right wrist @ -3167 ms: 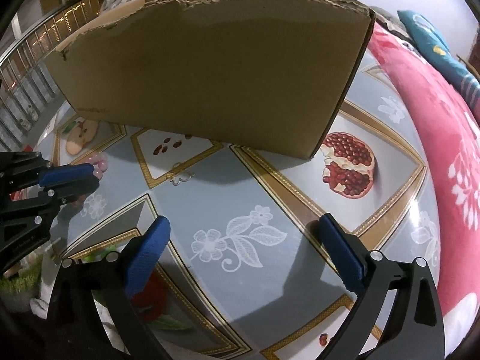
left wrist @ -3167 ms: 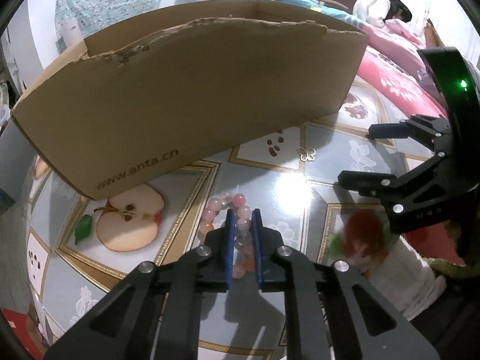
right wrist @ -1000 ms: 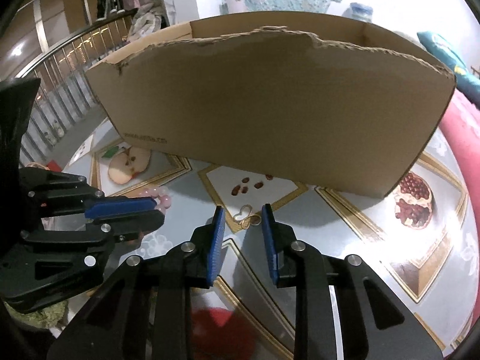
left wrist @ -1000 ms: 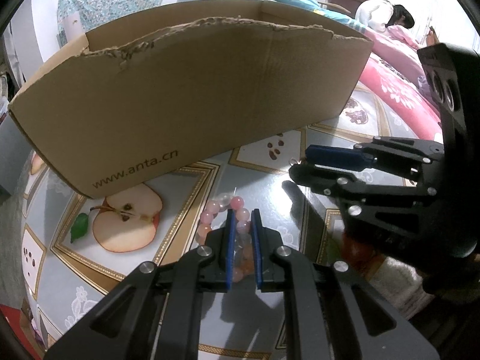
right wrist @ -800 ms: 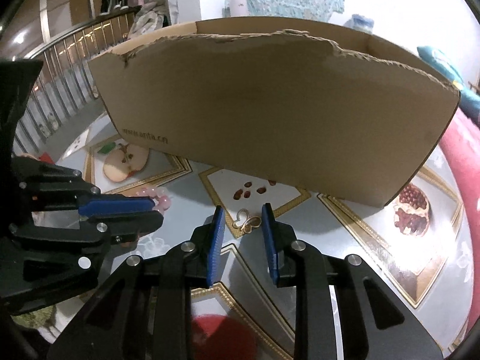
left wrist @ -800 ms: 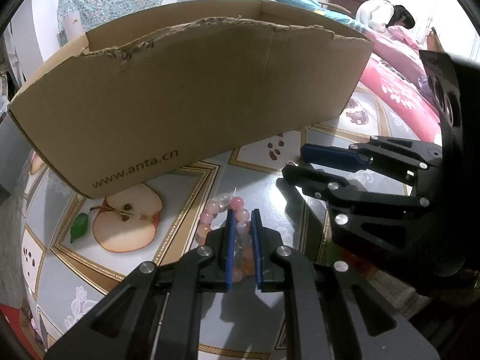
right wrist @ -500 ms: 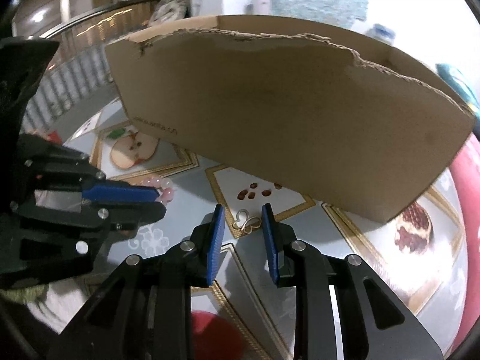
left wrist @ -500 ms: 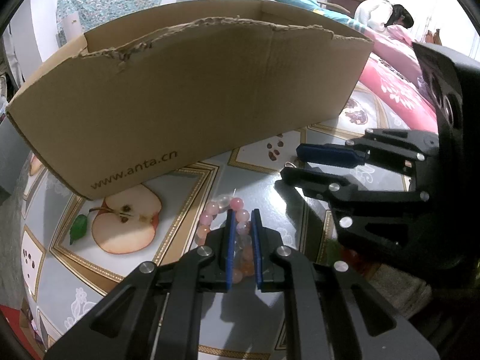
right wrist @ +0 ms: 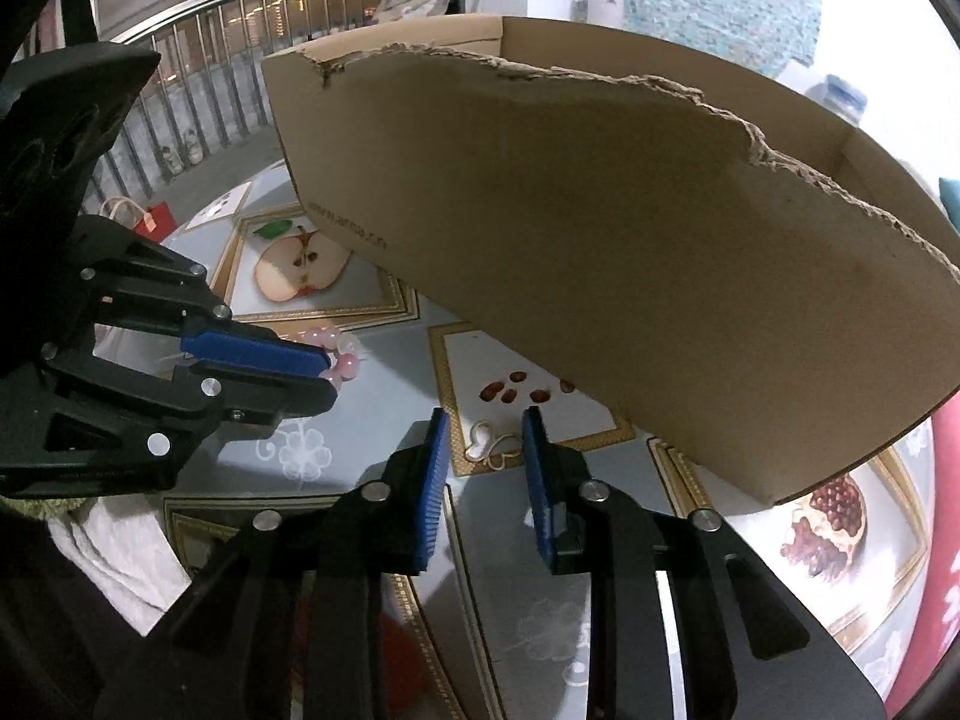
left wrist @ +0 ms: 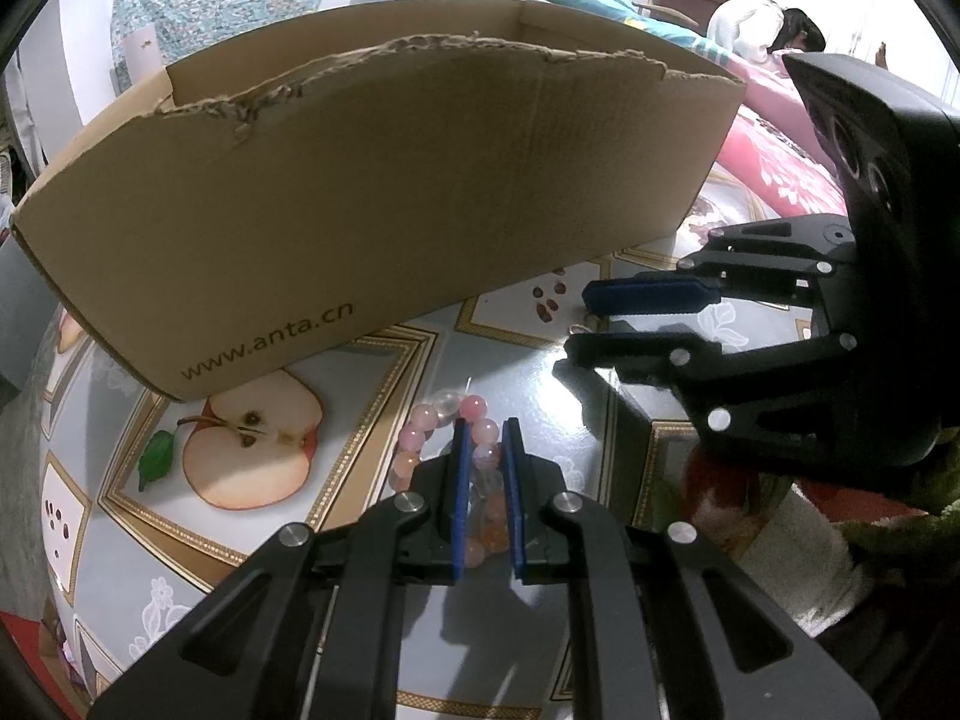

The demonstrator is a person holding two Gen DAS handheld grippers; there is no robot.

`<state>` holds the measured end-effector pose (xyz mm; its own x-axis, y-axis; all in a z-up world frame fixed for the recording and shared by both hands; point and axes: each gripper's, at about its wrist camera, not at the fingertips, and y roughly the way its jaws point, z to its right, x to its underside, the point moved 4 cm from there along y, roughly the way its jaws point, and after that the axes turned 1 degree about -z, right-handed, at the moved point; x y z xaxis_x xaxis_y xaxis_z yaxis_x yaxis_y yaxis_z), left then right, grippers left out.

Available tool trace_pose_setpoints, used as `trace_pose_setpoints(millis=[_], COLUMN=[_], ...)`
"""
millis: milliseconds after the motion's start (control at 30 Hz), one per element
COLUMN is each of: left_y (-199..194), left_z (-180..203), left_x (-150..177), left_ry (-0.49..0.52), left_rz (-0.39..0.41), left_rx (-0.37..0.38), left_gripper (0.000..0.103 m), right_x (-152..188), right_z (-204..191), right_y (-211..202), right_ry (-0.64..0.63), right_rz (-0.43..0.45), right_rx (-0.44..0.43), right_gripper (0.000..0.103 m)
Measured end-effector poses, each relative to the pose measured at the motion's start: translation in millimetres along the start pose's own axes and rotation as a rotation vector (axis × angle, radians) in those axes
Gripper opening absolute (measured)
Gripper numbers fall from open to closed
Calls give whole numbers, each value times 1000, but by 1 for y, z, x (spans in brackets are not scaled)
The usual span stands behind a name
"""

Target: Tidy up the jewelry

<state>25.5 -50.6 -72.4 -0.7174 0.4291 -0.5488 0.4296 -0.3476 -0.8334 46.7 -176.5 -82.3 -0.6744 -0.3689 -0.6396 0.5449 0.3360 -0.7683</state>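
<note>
Closing around the gold butterfly clasp [right wrist: 493, 445] on the desk [right wrist: 360, 384], the right gripper [right wrist: 480, 438] fingers are not yet touching it, having rolled since a second ago, while the left gripper [left wrist: 485, 444] is kept clamped on the pink bead bracelet [left wrist: 447, 420], so both pieces are judged nearly ready for the cardboard box [left wrist: 372, 192].

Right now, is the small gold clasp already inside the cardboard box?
No, the gold clasp lies on the table in front of the cardboard box, between the right gripper's closing jaws.

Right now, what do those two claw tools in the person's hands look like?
Both are alike. The left gripper and the right gripper have angular black linkage arms joined by round silver pins, each ending in two slim fingers faced with ribbed blue pads. Behind the right one sits a chunky black housing with round lenses. No cables, lettering or sleeves are visible.
</note>
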Motion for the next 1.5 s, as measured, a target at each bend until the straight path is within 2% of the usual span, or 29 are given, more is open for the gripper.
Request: trace_pose_setpoints(millis=[300,333,400,600,700,767,867,1067,1133,1367,1500], left_y=[0,0,0,1,1,1,1,1,2,2,2], left_z=[0,0,0,1,2,2,2,3,3,4,4], left_x=[0,0,0,0,0,-1,-2,-2,-2,-2,-2], left_ry=[1,2,2,6,9,7,8,9,8,6,6], left_rz=[-1,-1,-1,-1,-3,-4,-3,-3,-3,-2,-3], left_rx=[0,0,0,-1,-3,-3,-3,-3,-3,-4,-4], left_gripper=[10,10,10,10,10,10,10,10,10,10,10], right_x=[3,3,2,1,1,2,4,5,5,-2,-2], right_z=[2,3,2,4,4,2,-3,-10,-11,-3,-7], right_y=[-3,-6,-7,-6,-2,-2,-3,-3,-4,-8,1], right_ry=[12,3,-15,-99,-122,-101,-71,60,62,77,110], right_rz=[-9,-6,-7,-36,-83,-99,-109,-109,-96,-23,-15], right_rx=[-36,-45,-50,-86,-116,-166,-194,-308,-292,-151,-116], right_gripper=[14,15,24,26,26,26,26,26,26,26,26])
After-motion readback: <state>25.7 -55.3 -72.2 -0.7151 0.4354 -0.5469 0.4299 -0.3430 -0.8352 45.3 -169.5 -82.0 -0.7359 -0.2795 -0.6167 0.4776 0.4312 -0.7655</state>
